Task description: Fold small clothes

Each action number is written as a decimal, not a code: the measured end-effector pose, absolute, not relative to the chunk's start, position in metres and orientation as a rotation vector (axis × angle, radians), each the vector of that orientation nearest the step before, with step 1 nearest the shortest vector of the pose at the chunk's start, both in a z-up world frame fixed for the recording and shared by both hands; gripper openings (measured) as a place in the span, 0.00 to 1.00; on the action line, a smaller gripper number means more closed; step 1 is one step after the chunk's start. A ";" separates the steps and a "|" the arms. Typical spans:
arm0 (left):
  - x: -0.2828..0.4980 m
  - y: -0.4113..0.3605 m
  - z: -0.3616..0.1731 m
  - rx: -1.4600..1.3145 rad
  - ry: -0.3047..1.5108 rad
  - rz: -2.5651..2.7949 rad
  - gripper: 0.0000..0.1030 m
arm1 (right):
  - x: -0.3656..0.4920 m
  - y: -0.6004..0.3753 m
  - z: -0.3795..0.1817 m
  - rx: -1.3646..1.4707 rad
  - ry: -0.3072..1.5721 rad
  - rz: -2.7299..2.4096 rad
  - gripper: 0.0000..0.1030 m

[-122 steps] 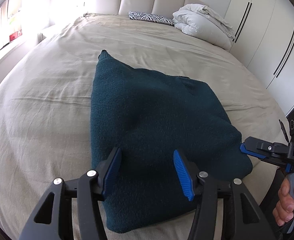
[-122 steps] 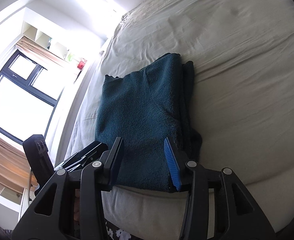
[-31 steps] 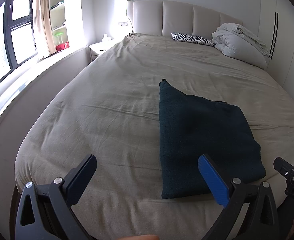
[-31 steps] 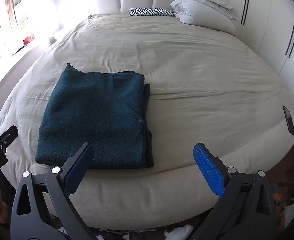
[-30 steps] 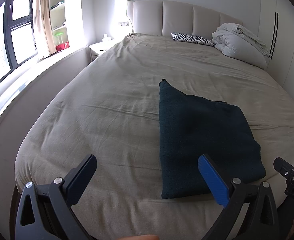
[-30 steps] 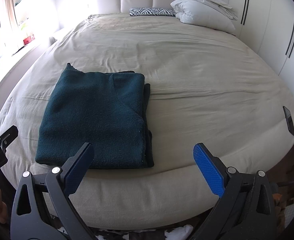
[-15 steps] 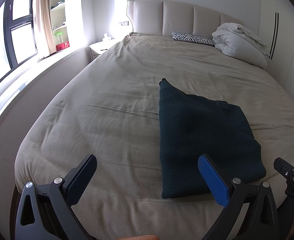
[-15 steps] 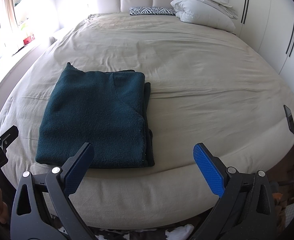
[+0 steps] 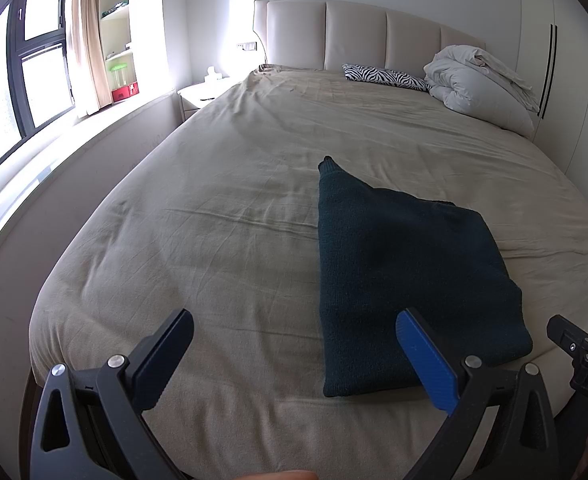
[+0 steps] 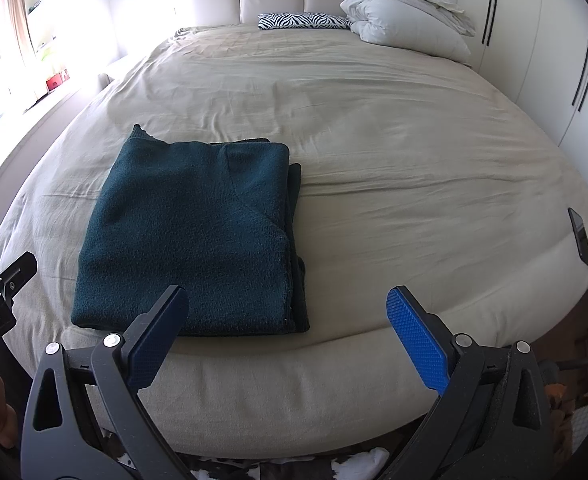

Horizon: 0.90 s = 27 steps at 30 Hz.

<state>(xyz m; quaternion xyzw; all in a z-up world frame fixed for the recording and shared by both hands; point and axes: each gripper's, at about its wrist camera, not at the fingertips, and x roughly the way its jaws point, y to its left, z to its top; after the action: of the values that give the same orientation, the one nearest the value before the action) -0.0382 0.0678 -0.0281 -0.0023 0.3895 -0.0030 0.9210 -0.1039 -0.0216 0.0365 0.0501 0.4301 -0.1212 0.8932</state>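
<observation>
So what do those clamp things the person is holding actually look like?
Both are black plastic frames with triangular cut-outs and silver screws. The left gripper and right gripper each have two flat fingers faced with textured blue pads. White lettering marks the bodies. No cables or sleeves show.

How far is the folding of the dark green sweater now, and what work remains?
Done: the sweater lies folded in a flat rectangle near the foot of the bed. In hand: nothing; the left gripper and right gripper are both open and off the cloth. Left: no other clothes are in view; perhaps tidy the far corner.
</observation>
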 end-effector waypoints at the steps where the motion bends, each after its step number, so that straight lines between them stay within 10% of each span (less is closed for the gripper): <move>1: -0.038 0.068 -0.028 -0.004 0.800 -0.006 1.00 | -0.104 -0.021 0.036 0.105 0.893 -0.251 0.98; 27: -0.038 0.068 -0.028 -0.004 0.800 -0.006 1.00 | -0.103 -0.022 0.035 0.107 0.896 -0.251 0.98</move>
<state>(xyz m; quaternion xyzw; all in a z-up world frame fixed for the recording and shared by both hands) -0.0383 0.0679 -0.0281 -0.0020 0.3896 -0.0029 0.9210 -0.1030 -0.0217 0.0346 0.0517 0.4318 -0.1210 0.8923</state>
